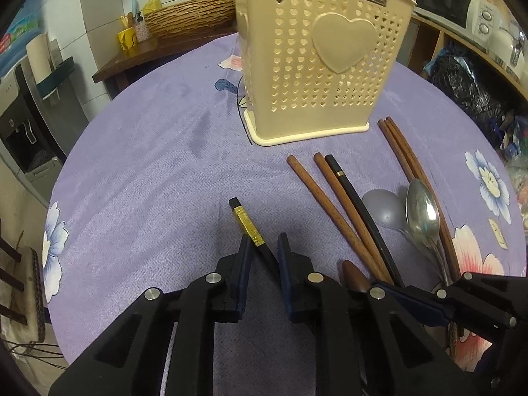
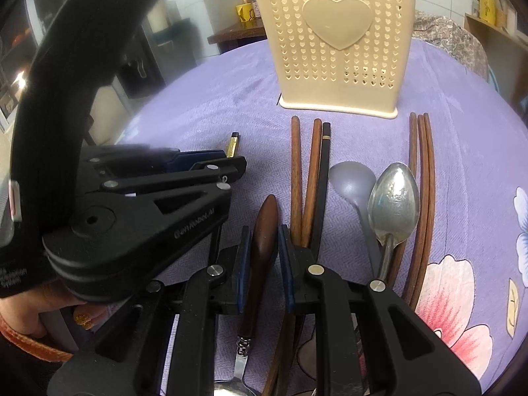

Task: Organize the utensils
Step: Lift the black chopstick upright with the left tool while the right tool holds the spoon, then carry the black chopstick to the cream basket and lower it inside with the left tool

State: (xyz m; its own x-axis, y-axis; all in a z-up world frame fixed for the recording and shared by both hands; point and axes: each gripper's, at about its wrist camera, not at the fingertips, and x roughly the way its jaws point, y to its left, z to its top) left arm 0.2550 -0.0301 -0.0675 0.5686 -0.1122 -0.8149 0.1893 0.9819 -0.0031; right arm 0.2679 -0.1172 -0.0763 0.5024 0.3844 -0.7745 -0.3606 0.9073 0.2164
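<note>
A cream perforated utensil holder (image 1: pixel 316 66) (image 2: pixel 343 49) with a raised heart stands upright on the purple cloth. My left gripper (image 1: pixel 264 250) (image 2: pixel 236 161) is shut on a black chopstick with a gold band (image 1: pixel 246 221) (image 2: pixel 232 143), which crosses the jaws at a slant. To its right, my right gripper (image 2: pixel 264 241) is shut on the dark wooden handle of a utensil (image 2: pixel 264 227) (image 1: pixel 353 274). The utensil's metal end is hidden below. Brown chopsticks (image 2: pixel 305 178), a black chopstick (image 2: pixel 323 178), a grey spoon (image 2: pixel 351 178) and a metal spoon (image 2: pixel 394 194) lie in front of the holder.
Several more brown chopsticks (image 2: pixel 422 181) lie at the right beside the spoons. The round table's floral purple cloth (image 1: pixel 148 165) is bare at the left. A water dispenser (image 1: pixel 23 115) stands left and shelves with a microwave (image 1: pixel 442 3) right. A person's hand (image 2: pixel 49 307) holds the left gripper.
</note>
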